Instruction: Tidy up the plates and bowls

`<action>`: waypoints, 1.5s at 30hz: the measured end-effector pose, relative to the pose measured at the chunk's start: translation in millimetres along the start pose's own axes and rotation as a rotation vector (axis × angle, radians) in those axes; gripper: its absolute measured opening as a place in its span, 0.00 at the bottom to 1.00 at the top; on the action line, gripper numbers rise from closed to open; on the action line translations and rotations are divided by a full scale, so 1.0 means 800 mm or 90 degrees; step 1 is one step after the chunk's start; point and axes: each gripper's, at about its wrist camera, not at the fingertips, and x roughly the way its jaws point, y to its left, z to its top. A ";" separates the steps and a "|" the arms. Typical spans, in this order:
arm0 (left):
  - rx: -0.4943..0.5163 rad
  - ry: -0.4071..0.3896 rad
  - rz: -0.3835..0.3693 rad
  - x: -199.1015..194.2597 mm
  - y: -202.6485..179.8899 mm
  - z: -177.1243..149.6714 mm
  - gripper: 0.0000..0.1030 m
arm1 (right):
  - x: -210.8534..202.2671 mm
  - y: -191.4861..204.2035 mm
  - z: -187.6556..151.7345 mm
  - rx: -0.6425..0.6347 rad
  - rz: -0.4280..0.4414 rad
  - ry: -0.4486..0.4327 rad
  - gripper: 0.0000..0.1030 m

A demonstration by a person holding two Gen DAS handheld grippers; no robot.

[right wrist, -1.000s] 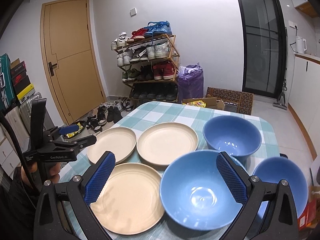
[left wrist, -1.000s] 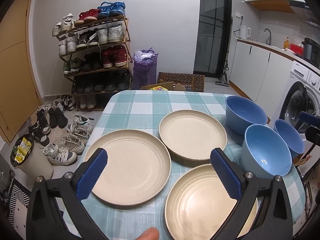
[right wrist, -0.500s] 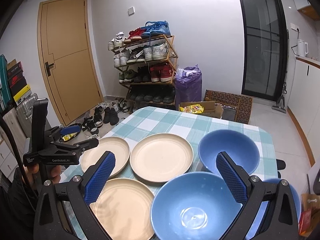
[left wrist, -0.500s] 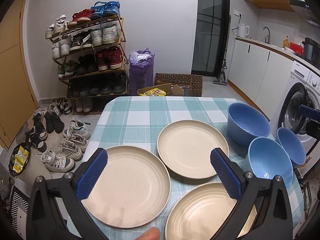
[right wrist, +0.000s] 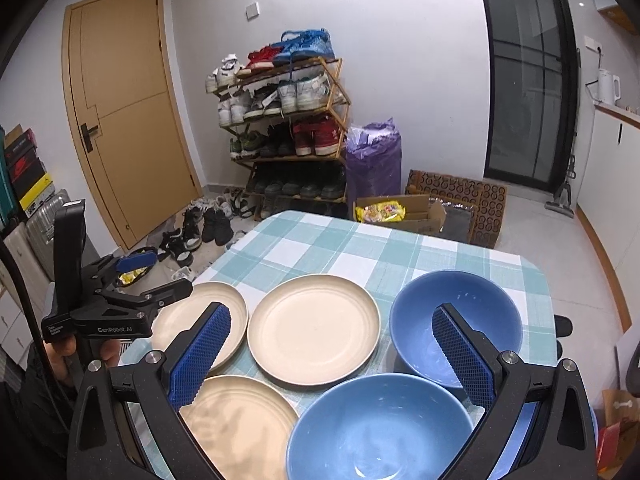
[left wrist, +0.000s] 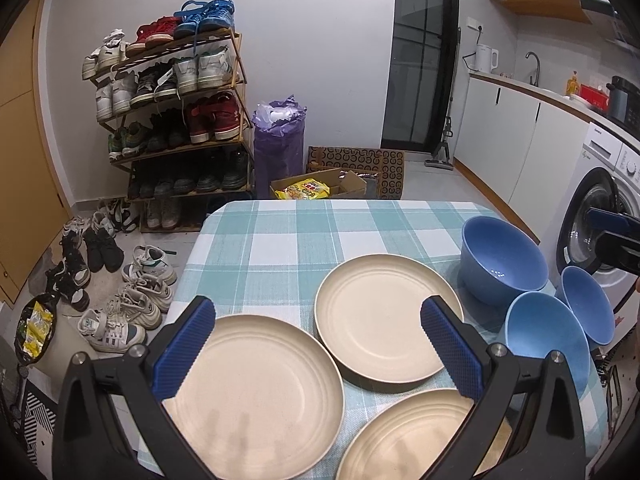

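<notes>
left gripper (left wrist: 318,340): you're holding it over the near-left plates, jaws wide apart, gripping nothing.
right gripper (right wrist: 332,350): you're hovering it over the bowls, jaws spread, nothing between them.
plates: three beige ones are sitting flat on the checked desk (left wrist: 304,232), near-left plate (left wrist: 256,392), far plate (left wrist: 386,316), near-right plate (left wrist: 416,436), rims close together, none stacked.
bowls: three blue ones are lying along the desk's right side, large bowl (left wrist: 500,260), near bowl (left wrist: 548,344), edge bowl (left wrist: 588,304), all upright, unstacked.
background: shoe rack (left wrist: 168,116) is standing by the wall.

L gripper (left wrist: 318,344) open, R gripper (right wrist: 331,356) open
</notes>
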 end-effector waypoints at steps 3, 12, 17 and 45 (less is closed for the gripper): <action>0.007 0.007 -0.003 0.008 0.002 0.005 1.00 | 0.013 -0.003 0.009 0.008 0.002 0.017 1.00; 0.026 0.031 -0.011 0.034 0.005 0.010 1.00 | 0.064 -0.005 0.020 0.026 0.008 0.085 1.00; 0.027 0.040 -0.012 0.050 0.008 0.011 1.00 | 0.087 -0.002 0.025 0.030 0.021 0.105 1.00; 0.064 0.130 -0.029 0.125 0.009 0.000 0.64 | 0.207 0.001 0.012 0.020 0.010 0.261 0.70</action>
